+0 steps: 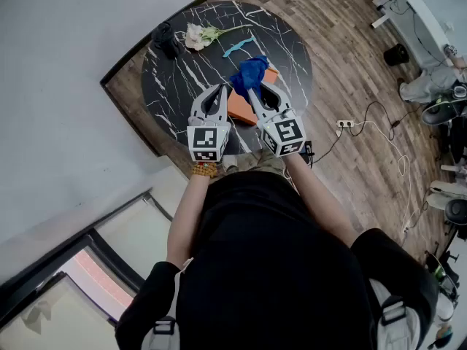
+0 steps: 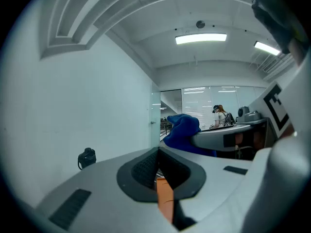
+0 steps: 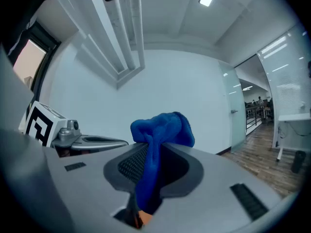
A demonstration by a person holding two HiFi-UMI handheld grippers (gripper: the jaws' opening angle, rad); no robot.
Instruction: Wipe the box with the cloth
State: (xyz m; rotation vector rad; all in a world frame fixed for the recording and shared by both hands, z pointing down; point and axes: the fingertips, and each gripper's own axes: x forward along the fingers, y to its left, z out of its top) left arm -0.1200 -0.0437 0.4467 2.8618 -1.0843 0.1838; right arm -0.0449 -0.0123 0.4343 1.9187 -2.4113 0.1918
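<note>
The box (image 1: 239,108) is orange and lies on the black marbled table (image 1: 175,71), near the edge closest to the person. Both grippers are over it.

The right gripper (image 1: 257,92) reaches across the box's right side. Its jaws are clamped on the blue cloth (image 1: 249,73), which bunches over the box's far end. The right gripper view shows the grip plainly: the cloth (image 3: 163,130) bulges out past the tips of the right gripper (image 3: 150,164), and a fold of it runs down between the pads. A bit of orange shows under the jaws, so the box is right below. Whether the cloth actually touches the box cannot be told from any view.

The left gripper (image 1: 217,92) sits at the box's left edge. In its own view the left gripper (image 2: 158,161) has its jaws pressed together, with a strip of the box (image 2: 165,198) showing in the slit beneath them (whether they pinch the box or just hang over it cannot be told). The cloth (image 2: 183,129) rises just past it, to its right.

Beyond the box, towards the table's far rim, lie a light-blue strip (image 1: 238,46), a flower (image 1: 195,35) and a black object (image 1: 168,39), all well apart from the box.
</note>
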